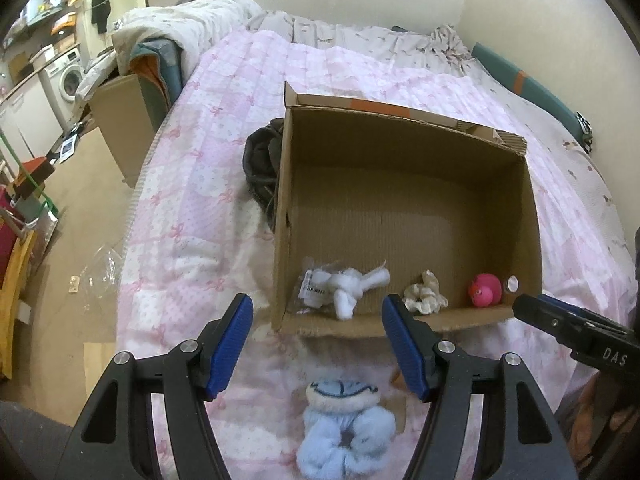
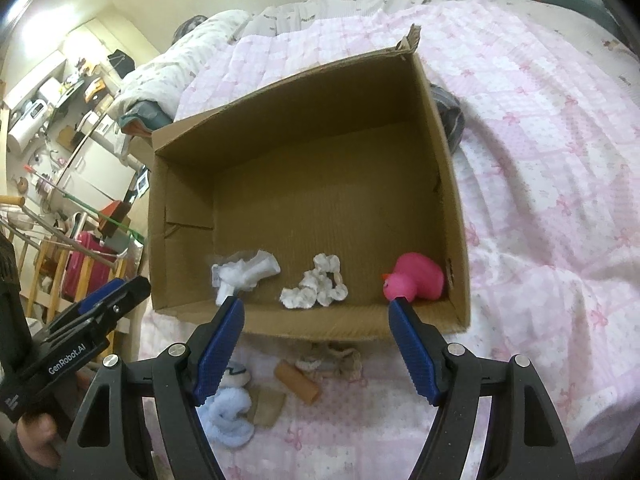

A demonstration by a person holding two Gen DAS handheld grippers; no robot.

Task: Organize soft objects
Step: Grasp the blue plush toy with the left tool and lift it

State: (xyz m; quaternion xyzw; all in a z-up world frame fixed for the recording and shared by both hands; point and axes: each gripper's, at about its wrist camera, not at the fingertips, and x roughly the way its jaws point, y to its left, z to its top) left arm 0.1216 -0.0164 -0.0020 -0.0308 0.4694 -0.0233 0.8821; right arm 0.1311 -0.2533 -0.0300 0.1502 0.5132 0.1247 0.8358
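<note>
An open cardboard box [image 1: 400, 184] [image 2: 304, 184] sits on the pink bed. Along its near wall lie a white knotted cloth with a tag [image 1: 348, 286] [image 2: 244, 272], a cream scrunchie [image 1: 424, 298] [image 2: 316, 286] and a pink rubber duck [image 1: 485, 289] [image 2: 416, 278]. In front of the box lie a light blue fluffy toy [image 1: 344, 432] [image 2: 230, 412], a brown tube [image 2: 298, 380] and a beige knitted piece [image 2: 340, 362]. My left gripper [image 1: 318, 344] is open and empty above the blue toy. My right gripper [image 2: 316, 350] is open and empty at the box's near edge.
A dark bundle [image 1: 262, 168] [image 2: 450, 114] lies against one outer side of the box. A rumpled duvet [image 1: 192, 20] is piled at the head of the bed. The bed edge [image 1: 132, 216] drops to a cluttered floor on the left.
</note>
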